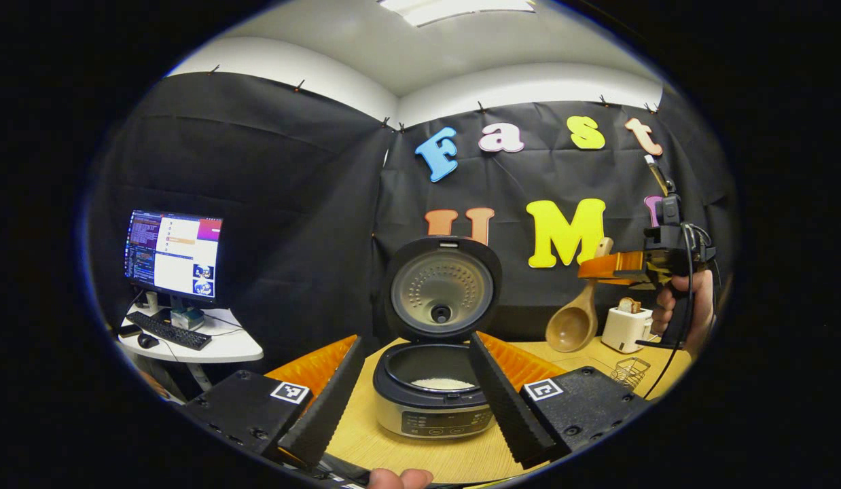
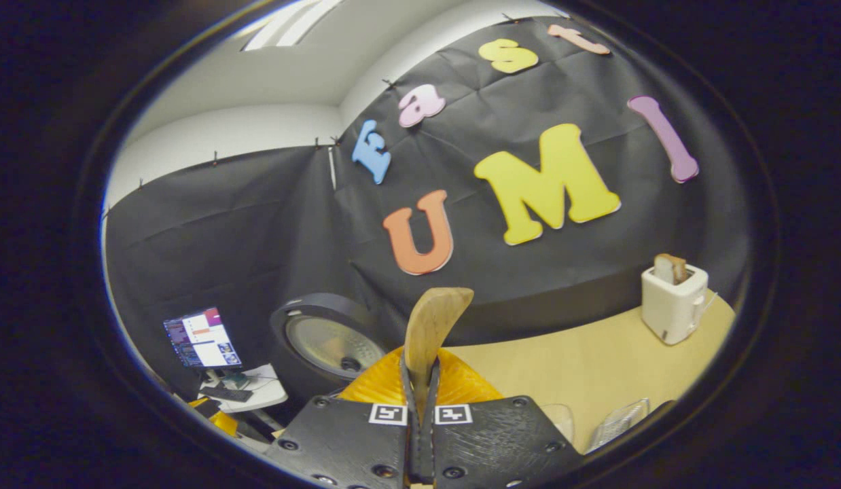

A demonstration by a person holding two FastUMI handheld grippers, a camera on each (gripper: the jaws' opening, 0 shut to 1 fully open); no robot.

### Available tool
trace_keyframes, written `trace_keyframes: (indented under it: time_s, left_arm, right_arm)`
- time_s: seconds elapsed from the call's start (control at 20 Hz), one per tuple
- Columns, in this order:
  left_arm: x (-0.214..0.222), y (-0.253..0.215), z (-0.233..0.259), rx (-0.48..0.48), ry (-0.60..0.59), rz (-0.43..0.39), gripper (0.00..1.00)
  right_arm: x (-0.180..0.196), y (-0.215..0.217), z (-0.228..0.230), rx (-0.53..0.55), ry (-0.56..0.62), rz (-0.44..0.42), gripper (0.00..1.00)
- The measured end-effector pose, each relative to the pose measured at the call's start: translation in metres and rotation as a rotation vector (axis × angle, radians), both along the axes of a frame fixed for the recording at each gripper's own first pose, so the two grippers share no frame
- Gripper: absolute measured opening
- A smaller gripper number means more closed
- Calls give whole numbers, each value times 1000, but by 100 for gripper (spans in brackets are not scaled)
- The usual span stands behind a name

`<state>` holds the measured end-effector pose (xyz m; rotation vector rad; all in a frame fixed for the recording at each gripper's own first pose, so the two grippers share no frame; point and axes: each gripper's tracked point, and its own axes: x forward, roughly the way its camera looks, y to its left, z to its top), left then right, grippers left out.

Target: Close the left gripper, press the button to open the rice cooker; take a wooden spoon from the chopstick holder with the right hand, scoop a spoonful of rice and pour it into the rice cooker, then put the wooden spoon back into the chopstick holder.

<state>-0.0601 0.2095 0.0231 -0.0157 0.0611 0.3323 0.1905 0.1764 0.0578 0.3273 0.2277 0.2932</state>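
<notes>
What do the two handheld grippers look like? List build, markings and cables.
The left gripper has ribbed, wedge-shaped jaws on dark blocks, each block with a square black-and-white tag and screws. The right gripper has matching tagged blocks. In the left gripper view, it has a dark body and a black cable.

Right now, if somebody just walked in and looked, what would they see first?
Probably the rice cooker in the middle of the wooden table, with its lid standing wide open and white rice inside. Next, the wooden spoon hanging bowl-down in the air to the cooker's right, pinched by the right gripper. The left gripper sits open in front of the cooker, and a white toaster stands by the wall.
</notes>
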Motion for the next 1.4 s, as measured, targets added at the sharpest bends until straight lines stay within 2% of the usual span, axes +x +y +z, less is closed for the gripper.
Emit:
trace_keyframes:
  time_s: [0.25,0.4,0.7,1.2,1.4]
  left_arm:
    - [13,-26,-5,7,6,-60,98]
    - [18,-35,-10,16,24,-76,98]
    - [21,-40,-12,16,28,-92,99]
    - [19,-30,-11,-19,20,-78,98]
    - [20,-33,-11,-18,22,-85,98]
  right_arm:
    - [-12,-144,-14,11,-6,-291,0]
    - [-25,-192,-36,-4,21,-404,0]
    - [-21,-210,-86,-62,36,-468,0]
    - [-2,-196,-151,-122,77,-457,0]
    - [8,-203,-164,-92,110,-471,0]
